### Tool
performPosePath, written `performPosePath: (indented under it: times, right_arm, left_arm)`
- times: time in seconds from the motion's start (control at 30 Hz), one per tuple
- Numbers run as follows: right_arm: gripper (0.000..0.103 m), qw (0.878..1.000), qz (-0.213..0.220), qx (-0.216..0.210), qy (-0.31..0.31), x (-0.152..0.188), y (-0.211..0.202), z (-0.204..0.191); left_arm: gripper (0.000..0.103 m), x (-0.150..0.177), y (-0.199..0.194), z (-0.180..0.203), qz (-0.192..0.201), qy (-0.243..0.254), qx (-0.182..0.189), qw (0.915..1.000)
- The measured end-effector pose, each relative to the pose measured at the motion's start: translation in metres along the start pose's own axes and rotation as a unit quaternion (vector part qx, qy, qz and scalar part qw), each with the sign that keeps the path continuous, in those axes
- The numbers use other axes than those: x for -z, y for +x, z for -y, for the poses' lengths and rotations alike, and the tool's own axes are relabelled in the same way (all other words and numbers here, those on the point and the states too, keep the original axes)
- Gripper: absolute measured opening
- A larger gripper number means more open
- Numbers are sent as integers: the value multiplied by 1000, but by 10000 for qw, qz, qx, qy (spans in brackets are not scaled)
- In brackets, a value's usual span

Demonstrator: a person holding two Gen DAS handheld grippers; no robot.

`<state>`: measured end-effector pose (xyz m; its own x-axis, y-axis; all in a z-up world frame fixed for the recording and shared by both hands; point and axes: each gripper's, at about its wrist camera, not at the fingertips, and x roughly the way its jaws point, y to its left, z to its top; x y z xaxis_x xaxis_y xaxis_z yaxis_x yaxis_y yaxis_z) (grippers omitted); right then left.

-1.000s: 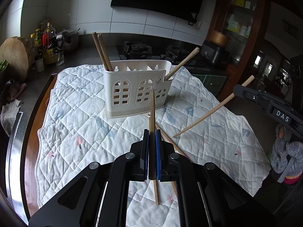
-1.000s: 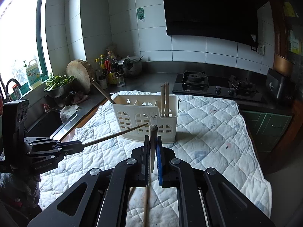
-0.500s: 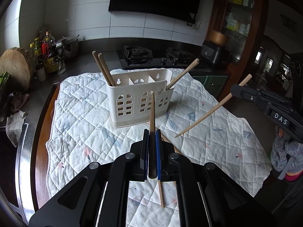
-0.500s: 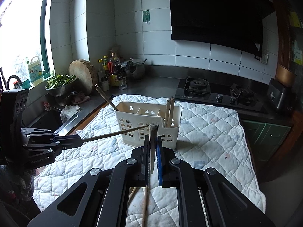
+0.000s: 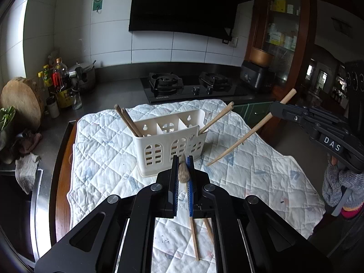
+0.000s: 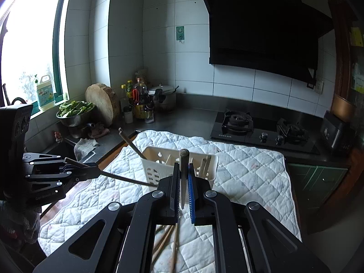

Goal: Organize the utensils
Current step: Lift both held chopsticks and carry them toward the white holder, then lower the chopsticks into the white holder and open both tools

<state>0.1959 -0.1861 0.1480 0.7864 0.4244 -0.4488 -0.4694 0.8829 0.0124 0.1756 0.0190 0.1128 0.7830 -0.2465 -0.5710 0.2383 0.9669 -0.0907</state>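
I see L gripper [image 5: 183, 170] clamped on chopstick [image 5: 194, 234]; top end foreshortened toward lens, tail cut by frame below. R gripper [image 6: 183, 182] pinching second chopstick [image 6: 183, 173], lower part hidden behind fingers. White caddy [image 5: 170, 145] upright on quilted cloth [image 5: 102, 150]; few sticks inside, count unclear. Loose sticks [image 6: 162, 241] on cloth under R gripper, mostly hidden.
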Motion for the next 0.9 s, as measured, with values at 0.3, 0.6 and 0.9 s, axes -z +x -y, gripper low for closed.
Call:
performPosePath:
  times: [0.3, 0.6, 0.9]
  right_arm:
    - [7, 9993, 337, 141, -5, -56, 7, 7]
    - [7, 9990, 130, 410, 78, -70, 50, 20]
    - [7, 9991, -123, 399, 21, -60, 82, 22]
  left_arm:
    - [5, -47, -27, -1, 462, 150, -164, 9987]
    - [5, -98, -22, -19, 1011, -269, -414, 9936]
    - [5, -104, 23, -38, 1068, -619, -689, 9900]
